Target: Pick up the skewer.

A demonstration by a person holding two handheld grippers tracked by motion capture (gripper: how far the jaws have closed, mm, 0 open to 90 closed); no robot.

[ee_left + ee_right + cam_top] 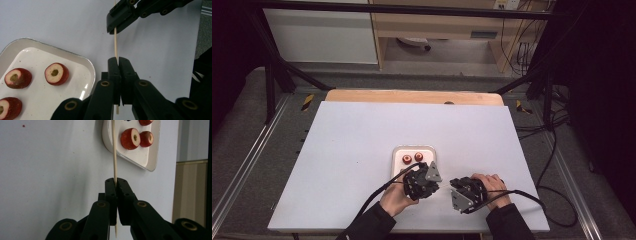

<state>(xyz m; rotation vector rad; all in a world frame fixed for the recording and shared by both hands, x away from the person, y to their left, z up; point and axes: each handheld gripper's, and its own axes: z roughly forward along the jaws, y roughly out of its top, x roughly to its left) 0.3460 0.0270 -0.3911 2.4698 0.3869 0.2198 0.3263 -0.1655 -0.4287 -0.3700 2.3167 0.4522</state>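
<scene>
Both hand-held grippers, left [119,60] & right [116,181], pinch the stick [115,45]. No fruit [56,74] on it yet; all on tray [86,65].

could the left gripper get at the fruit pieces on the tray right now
Probably not yet: the left gripper and the right gripper are both shut on the skewer, though the fruit pieces lie uncovered beside it.

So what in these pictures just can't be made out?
- Skewer: in the left gripper view its far end is cut off by the top edge; in the high view it is too thin to follow.
- Tray: the left gripper covers its near part in the high view.
- Fruit pieces: one is cut by the left gripper view's edge, so the count is unsure.
</scene>
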